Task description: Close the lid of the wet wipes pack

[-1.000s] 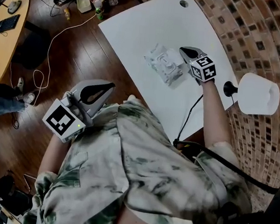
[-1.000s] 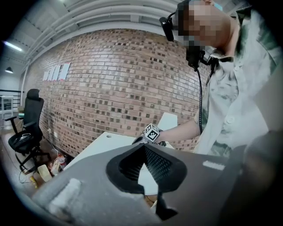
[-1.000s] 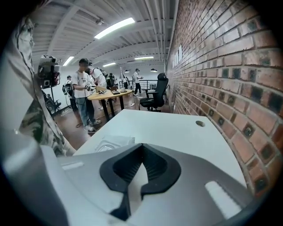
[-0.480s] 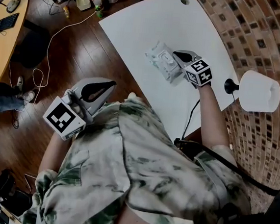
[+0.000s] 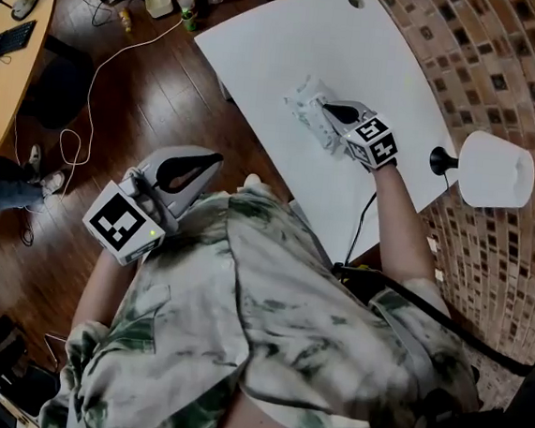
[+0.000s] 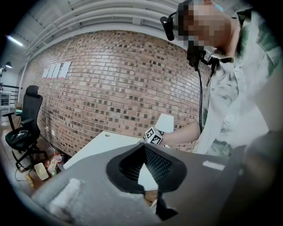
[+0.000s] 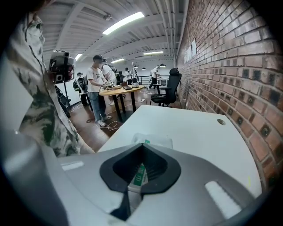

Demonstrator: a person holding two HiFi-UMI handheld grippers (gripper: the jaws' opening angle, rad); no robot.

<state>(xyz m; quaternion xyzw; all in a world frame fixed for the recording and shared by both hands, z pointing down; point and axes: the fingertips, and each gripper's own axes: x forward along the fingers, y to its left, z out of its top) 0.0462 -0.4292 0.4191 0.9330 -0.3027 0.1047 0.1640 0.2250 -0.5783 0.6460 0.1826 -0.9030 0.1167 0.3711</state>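
Crinkled white wet wipes pack (image 5: pixel 304 109) under right gripper (image 5: pixel 323 105), fingers clenched; left gripper (image 5: pixel 213 162) clenched, empty.

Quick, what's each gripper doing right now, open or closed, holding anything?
Left gripper: closed, holding nothing.
Right gripper: closed, tips over the wet wipes pack, not gripping it.

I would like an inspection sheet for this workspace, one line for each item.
Surface: white table, mostly bare.
Job's things: wet wipes pack lies on the table; lid state unclear.
Clutter: white lamp at the table's edge.
Claws: right claw shut, over the pack; left claw shut, empty, off the table.
Cables: black cable near the right arm; white cable on the wooden floor.
Surroundings: brick wall, second desk, people standing behind.
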